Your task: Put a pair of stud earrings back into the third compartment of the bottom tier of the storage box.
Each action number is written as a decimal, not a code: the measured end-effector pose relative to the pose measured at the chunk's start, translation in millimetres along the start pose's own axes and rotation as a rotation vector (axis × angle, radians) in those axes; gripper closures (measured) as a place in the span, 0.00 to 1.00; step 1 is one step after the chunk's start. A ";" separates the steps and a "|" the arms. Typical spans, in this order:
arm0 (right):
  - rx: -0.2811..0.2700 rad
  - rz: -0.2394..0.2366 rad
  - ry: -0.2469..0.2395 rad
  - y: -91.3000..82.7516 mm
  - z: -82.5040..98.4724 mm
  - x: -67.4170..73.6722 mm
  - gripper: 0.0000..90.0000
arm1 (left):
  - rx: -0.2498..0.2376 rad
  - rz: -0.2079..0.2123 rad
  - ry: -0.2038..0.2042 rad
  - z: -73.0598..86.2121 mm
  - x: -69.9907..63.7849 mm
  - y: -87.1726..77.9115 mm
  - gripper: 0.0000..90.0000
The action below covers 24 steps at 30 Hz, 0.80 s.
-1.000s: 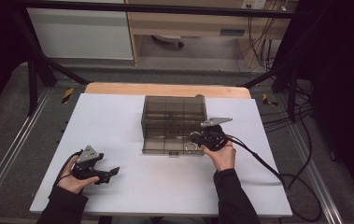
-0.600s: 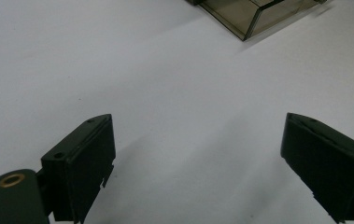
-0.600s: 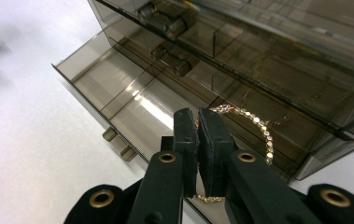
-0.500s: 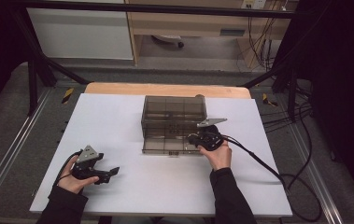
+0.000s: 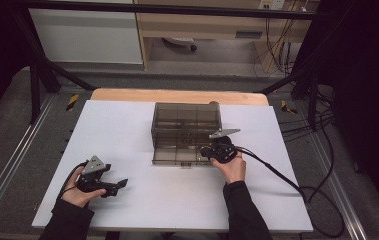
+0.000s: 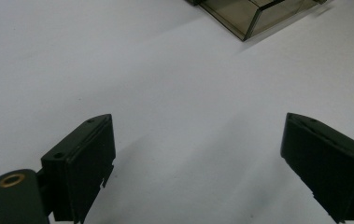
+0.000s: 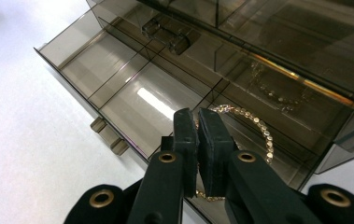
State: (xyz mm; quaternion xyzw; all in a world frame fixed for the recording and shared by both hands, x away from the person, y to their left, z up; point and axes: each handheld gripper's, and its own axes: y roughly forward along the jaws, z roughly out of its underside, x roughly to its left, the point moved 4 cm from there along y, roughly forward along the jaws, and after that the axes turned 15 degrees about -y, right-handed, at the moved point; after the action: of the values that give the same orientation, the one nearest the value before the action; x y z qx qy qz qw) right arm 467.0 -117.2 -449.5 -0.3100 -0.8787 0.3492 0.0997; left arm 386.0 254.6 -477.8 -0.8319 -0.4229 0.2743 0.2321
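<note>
A smoky see-through drawer box (image 5: 187,117) stands mid-table with its divided lower drawer (image 5: 177,154) pulled out toward me. My right gripper (image 5: 209,150) hangs over the drawer's right end. In the right gripper view its jaws (image 7: 196,114) are shut on a gold bracelet (image 7: 259,127) set with small stones, which loops out to the right above a drawer compartment (image 7: 132,100). My left gripper (image 5: 119,185) rests low on the white table at the front left, jaws open (image 6: 198,122) with nothing between them. A corner of the box (image 6: 254,14) lies far ahead of it.
The white table sheet (image 5: 127,125) has free room left and in front of the box. A wooden strip (image 5: 177,96) edges the table's far side. The right gripper's cable (image 5: 287,180) trails off to the right across the table.
The right gripper has edged slightly to the left over the drawer, still shut. The left gripper has not moved.
</note>
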 end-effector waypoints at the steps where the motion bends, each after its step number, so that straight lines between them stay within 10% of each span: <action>1: 0.003 -0.001 -0.002 0.8 0.7 0.0 0.96 | 0.000 0.000 0.000 0.0 0.0 0.0 0.11; 24: 0.026 0.002 0.004 9.6 8.0 1.5 0.94 | -0.002 0.000 0.000 -0.3 -0.1 -0.5 0.11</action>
State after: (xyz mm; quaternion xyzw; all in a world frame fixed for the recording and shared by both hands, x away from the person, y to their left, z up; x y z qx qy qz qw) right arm 467.2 -115.3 -461.9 -0.3103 -0.8735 0.3601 0.1052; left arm 385.9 254.7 -477.2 -0.8321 -0.4231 0.2737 0.2315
